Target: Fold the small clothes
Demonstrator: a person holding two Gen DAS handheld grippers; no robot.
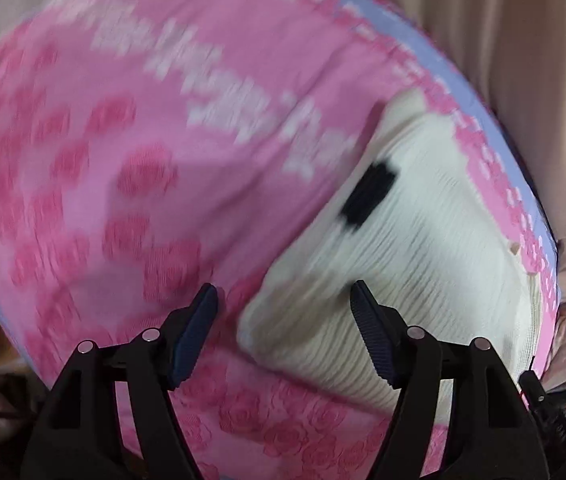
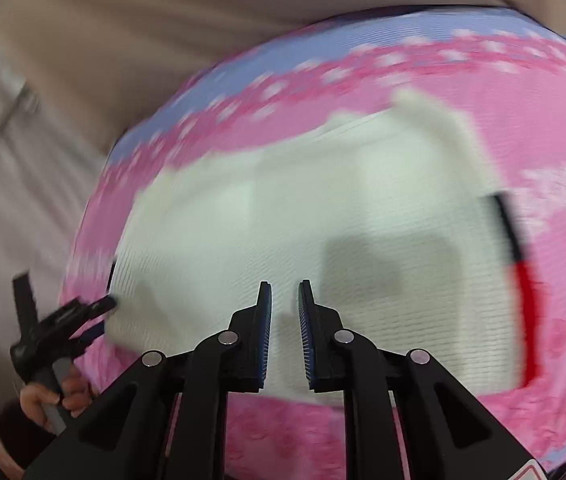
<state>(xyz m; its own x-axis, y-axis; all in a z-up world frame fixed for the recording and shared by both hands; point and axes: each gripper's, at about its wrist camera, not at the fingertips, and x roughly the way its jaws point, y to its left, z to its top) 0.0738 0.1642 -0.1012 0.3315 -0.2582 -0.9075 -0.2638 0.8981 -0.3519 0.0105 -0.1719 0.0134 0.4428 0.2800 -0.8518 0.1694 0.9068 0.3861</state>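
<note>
A cream ribbed garment lies flat on a pink rose-patterned bedspread; a black patch marks it. My left gripper is open, its fingers straddling the garment's near corner just above it. In the right wrist view the garment fills the middle, with a black and red band along its right edge. My right gripper hovers over its near edge with a narrow gap between the fingers and nothing between them. The left gripper shows at the garment's left edge, held by a hand.
The bedspread has a lilac border along its far edge. Beige curtain-like fabric hangs beyond the bed. Both views are motion-blurred.
</note>
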